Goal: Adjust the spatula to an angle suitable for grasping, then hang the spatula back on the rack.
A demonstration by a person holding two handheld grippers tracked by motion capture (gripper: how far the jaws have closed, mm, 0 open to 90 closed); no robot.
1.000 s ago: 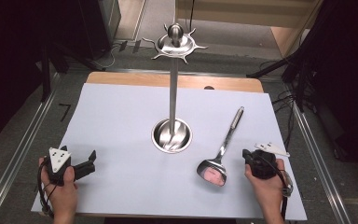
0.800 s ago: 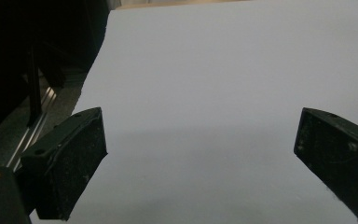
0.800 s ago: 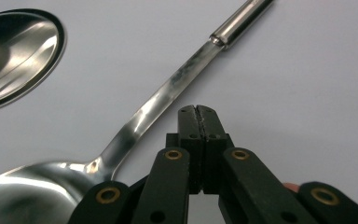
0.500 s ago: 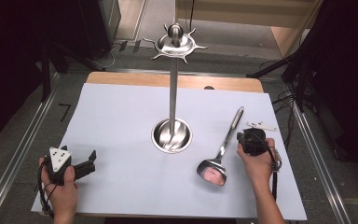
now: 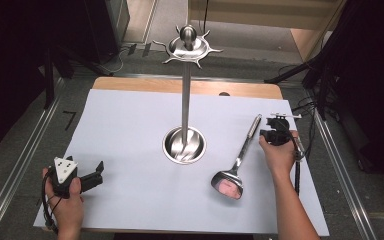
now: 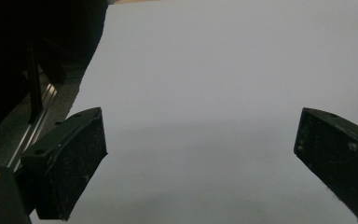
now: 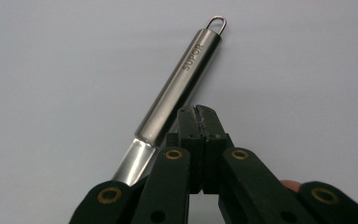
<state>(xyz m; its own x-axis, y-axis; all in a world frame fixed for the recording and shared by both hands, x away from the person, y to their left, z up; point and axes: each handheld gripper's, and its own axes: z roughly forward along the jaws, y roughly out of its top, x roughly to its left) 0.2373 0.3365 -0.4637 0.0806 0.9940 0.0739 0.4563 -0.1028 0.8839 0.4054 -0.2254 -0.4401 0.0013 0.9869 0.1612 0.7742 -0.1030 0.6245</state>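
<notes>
A steel ladle (image 5: 237,160) lies flat on the white mat (image 5: 130,125), bowl toward the near edge, handle pointing away to the right. Its tubular handle (image 7: 177,88) ends in a small hanging loop. My right gripper (image 5: 275,131) hovers just right of the handle's far end, and its jaws are pressed together on nothing (image 7: 199,112). A tall steel stand (image 5: 185,90) with a round base and a hook crown rises at the mat's centre. My left gripper (image 5: 96,175) rests at the near left with its jaws wide apart (image 6: 200,154) over bare mat.
The mat covers a wooden table (image 5: 145,85) whose far edge shows. Metal rails (image 5: 25,155) run along both sides. Dark stands and cables crowd the right side (image 5: 325,85). A cable trails from the right gripper along the mat's right edge.
My right gripper has travelled from beside the ladle's bowl, away along the mat to the handle's far end. The left gripper has stayed put. The ladle has not moved.
</notes>
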